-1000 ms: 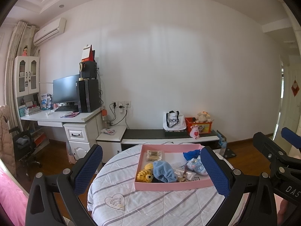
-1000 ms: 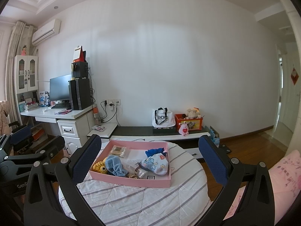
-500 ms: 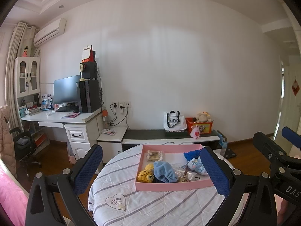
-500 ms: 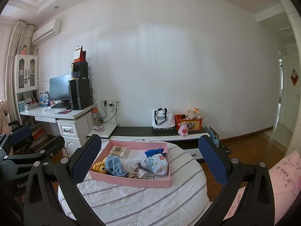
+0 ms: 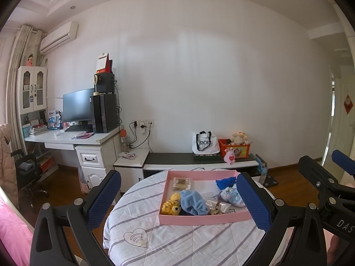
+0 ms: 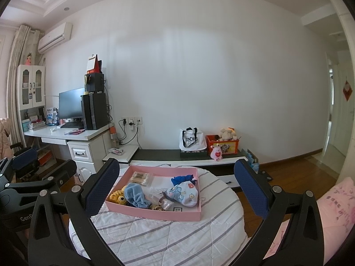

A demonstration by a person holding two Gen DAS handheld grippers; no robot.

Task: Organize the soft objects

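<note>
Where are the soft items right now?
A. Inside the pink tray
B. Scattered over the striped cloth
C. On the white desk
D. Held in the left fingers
A: the blue cloth and yellow knitted toy lie inside the pink tray; both grippers are open and hold nothing.

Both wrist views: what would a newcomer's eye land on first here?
First the pink tray on the striped round table, filled with a light blue cloth, a yellow knitted toy and a patterned baby hat. Then both open grippers, left and right, framing it with nothing held.
</note>
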